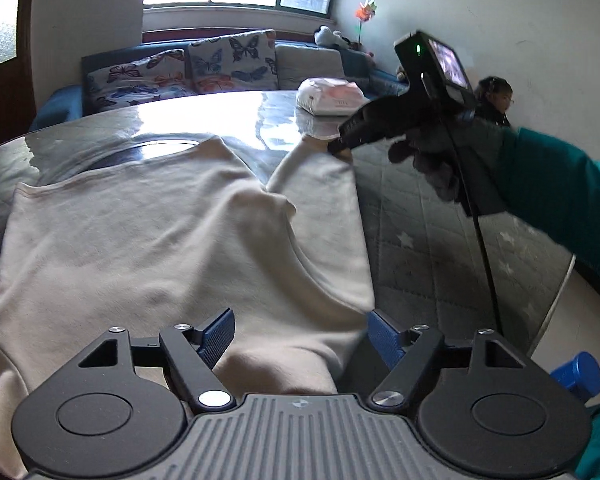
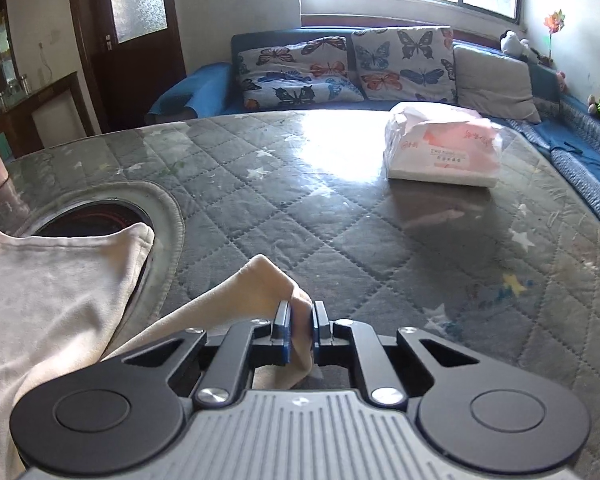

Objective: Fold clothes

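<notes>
Right gripper (image 2: pixel 300 322): I have it pinched tight on the cream garment's (image 1: pixel 160 240) sleeve tip, frame centre.
Left gripper (image 1: pixel 300 336): jaws wide, nothing gripped, cloth bunched between.
Garment: spread across table (image 2: pixel 340 220).
Nearby: tissue pack (image 2: pixel 444 148) upper right, clear of me.

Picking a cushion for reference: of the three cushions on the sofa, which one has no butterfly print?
The plain beige cushion, rightmost of the three on the sofa. The other two cushions carry coloured butterflies.

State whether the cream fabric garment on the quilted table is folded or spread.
Mostly spread: the cream fabric garment lies flat, one sleeve pinched by the right gripper.
</notes>
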`<state>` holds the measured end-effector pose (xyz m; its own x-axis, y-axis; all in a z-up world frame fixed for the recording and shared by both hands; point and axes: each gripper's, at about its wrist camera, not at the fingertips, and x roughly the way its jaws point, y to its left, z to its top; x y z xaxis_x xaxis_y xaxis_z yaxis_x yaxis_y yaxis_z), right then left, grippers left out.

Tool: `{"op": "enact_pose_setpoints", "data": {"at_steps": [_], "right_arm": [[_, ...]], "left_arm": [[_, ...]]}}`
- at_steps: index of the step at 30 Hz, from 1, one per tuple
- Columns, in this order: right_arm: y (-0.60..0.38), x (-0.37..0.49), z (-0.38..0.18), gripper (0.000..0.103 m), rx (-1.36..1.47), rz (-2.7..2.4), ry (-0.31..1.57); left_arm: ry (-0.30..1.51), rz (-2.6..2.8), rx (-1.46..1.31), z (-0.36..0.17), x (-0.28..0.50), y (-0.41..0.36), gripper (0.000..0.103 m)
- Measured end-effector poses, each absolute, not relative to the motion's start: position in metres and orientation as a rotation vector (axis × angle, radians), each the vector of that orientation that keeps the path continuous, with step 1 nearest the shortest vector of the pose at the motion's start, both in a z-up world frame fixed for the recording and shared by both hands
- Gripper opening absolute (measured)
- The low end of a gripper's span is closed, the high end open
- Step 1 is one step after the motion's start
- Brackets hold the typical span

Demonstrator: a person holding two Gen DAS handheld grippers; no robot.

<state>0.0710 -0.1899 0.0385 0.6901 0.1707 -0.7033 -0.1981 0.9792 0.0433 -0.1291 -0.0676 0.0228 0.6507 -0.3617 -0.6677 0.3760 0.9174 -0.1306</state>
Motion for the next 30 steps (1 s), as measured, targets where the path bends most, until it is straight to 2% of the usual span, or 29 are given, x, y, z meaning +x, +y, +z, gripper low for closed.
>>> {"op": "enact_pose_setpoints", "data": {"at_steps": [6,9,12,15,16,18,19,25,30], "right_arm": [[-0.200,0.056,0.057,0.008,-0.056,0.179,0.726],[-0.211,0.047,0.067,0.008,-0.062,0.156,0.701],[-0.220,0.036,0.075,0.008,-0.073,0.133,0.681],[-0.232,0.020,0.079,0.008,-0.096,0.101,0.656],[-0.236,0.014,0.080,0.008,-0.107,0.088,0.647],[-0.242,0.005,0.080,0.008,-0.123,0.066,0.637],[-0.244,0.001,0.080,0.008,-0.131,0.055,0.632],[-0.260,-0.018,0.075,0.008,-0.142,-0.007,0.626],[-0.279,-0.031,0.066,0.008,-0.122,-0.074,0.641]], "left_arm": [[0.744,-0.425,0.082,0.015,-0.132,-0.074,0.073],[0.737,-0.433,0.098,0.012,-0.133,-0.076,0.066],[0.733,-0.432,0.104,0.010,-0.132,-0.077,0.055],[0.731,-0.446,0.094,0.011,-0.132,-0.076,0.036],[0.734,-0.456,0.087,0.011,-0.132,-0.076,0.027],[0.739,-0.480,0.081,0.011,-0.132,-0.078,0.021],[0.743,-0.493,0.078,0.011,-0.132,-0.079,0.015],[0.756,-0.602,0.063,0.012,-0.139,-0.090,0.006],[0.781,-0.677,0.066,0.007,-0.145,-0.099,0.006]]}}
